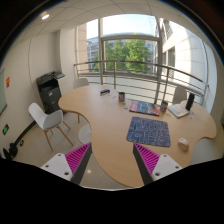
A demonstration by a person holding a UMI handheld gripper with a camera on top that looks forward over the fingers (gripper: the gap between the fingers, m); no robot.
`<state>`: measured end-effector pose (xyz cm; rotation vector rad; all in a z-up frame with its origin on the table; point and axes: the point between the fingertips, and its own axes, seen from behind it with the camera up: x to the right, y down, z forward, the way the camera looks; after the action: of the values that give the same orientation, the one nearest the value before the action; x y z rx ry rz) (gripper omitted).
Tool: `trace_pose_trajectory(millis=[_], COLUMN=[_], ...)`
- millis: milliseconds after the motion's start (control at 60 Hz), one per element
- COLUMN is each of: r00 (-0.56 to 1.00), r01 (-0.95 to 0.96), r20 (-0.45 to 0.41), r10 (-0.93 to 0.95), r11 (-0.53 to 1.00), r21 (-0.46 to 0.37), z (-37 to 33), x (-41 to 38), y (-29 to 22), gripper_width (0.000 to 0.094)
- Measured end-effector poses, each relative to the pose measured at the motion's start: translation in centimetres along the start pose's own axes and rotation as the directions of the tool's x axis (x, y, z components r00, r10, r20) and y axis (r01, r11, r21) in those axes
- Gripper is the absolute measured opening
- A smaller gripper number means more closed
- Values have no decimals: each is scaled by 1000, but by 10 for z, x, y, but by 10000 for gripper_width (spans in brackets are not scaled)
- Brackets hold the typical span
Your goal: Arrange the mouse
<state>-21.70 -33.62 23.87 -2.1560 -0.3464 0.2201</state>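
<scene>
Two fingers (78, 160) stand wide apart, holding nothing, well back from the table (110, 150); the gripper (112, 160) looks down over it; the mouse (183, 144), probably the small pale thing just beside the patterned mat (148, 130), should be light, hard and a bit slippery, best pinched across its sides; a cup (122, 97), a laptop (180, 108) and a white chair (47, 118) stand well apart from that path.
</scene>
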Motion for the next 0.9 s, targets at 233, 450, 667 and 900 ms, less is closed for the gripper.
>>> trace_pose_trajectory(millis=[233, 450, 667, 900], r00=[993, 961, 927, 931], r01=[-65, -128, -114, -112], r20=[-102, -262, -370, -358], r10=[54, 83, 66, 69], r11=[992, 979, 988, 989], r21=[-107, -158, -108, -100], z=[20, 53, 113, 191], x=[104, 281, 435, 508], y=[78, 156, 161, 152], gripper_width=[846, 849, 847, 846])
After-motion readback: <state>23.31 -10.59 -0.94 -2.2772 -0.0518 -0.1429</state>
